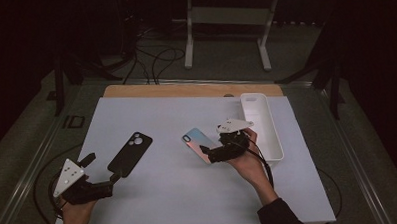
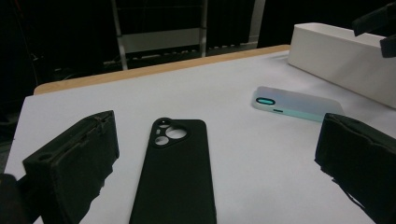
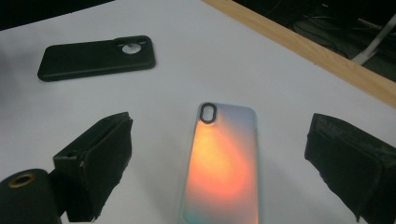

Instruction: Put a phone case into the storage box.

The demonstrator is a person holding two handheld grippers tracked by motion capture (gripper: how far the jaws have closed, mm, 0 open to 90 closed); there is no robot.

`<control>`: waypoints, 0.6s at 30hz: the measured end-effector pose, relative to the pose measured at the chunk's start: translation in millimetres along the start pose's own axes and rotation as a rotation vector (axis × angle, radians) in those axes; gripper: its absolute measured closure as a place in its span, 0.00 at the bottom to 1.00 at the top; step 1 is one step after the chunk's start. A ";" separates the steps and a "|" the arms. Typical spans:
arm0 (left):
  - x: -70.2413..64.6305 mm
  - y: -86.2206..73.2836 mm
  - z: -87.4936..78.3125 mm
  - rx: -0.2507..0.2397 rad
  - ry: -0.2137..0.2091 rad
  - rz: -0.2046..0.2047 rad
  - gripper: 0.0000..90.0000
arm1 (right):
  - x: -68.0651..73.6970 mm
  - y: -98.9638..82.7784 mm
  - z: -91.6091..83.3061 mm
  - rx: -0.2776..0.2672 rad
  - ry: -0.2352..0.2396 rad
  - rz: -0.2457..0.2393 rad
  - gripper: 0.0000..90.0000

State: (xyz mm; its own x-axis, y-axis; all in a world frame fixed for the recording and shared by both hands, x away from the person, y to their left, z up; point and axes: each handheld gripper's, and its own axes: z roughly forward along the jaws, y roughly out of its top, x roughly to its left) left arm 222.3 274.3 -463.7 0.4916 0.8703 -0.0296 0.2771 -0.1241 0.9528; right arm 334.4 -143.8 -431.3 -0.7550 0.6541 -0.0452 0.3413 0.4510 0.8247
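Right claw [image 3: 217, 154] frames iridescent phone case [image 3: 222, 163], its near end cropped

A black case [image 1: 131, 153] with round camera holes is laid on the white mat [image 1: 169, 193]. The second case [image 1: 199, 144] is iridescent: pale blue and teal are seen from the high view, and an orange glow over silver from the right gripper view, with a black ring around its camera hole. The tray [image 1: 273, 139] is plain white. The jaws of both grippers are matt black. A light wooden edge [image 1: 185, 90] is shown behind the mat.
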 end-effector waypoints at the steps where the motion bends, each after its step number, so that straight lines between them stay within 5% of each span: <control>1: 0.0 0.0 0.0 0.000 0.000 0.000 0.00 | 0.2 -0.2 1.4 0.004 0.001 0.002 0.08; 18: 0.4 -0.1 0.1 0.001 -0.003 -0.001 0.00 | -4.5 -5.7 29.2 0.116 0.001 0.036 0.08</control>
State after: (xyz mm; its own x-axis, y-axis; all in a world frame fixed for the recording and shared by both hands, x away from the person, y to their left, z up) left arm 222.5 274.6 -463.9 0.4932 0.8693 -0.0318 0.2788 -0.1234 0.9524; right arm 352.2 -131.5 -452.3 -0.7417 0.6705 -0.0161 0.4306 0.4945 0.7550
